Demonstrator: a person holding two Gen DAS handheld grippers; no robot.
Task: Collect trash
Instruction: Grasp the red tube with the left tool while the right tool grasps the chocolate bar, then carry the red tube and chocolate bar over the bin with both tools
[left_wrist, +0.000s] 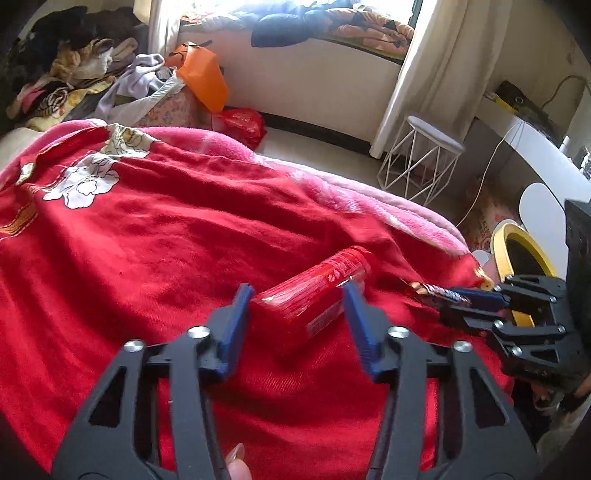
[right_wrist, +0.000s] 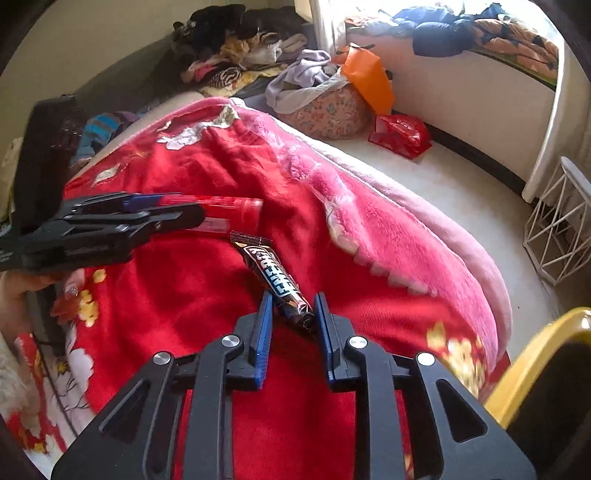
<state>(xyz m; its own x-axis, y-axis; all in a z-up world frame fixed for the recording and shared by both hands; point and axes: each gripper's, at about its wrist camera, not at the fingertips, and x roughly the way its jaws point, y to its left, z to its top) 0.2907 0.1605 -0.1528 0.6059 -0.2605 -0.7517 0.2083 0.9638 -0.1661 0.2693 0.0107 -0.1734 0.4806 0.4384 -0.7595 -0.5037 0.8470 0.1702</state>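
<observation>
Bed under a red floral blanket

On the blanket lay a red can on its side and, just beside it, a dark snack-bar wrapper; a pink fleece blanket edged the bed.

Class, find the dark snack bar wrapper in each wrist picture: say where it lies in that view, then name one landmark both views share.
Left wrist view: the snack bar wrapper lies at right of centre, its near end between the right hand-held gripper fingers.
Right wrist view: it runs diagonally at centre, from the fingertips toward the red can.
Shared landmark: the orange bag by the window bench.
</observation>
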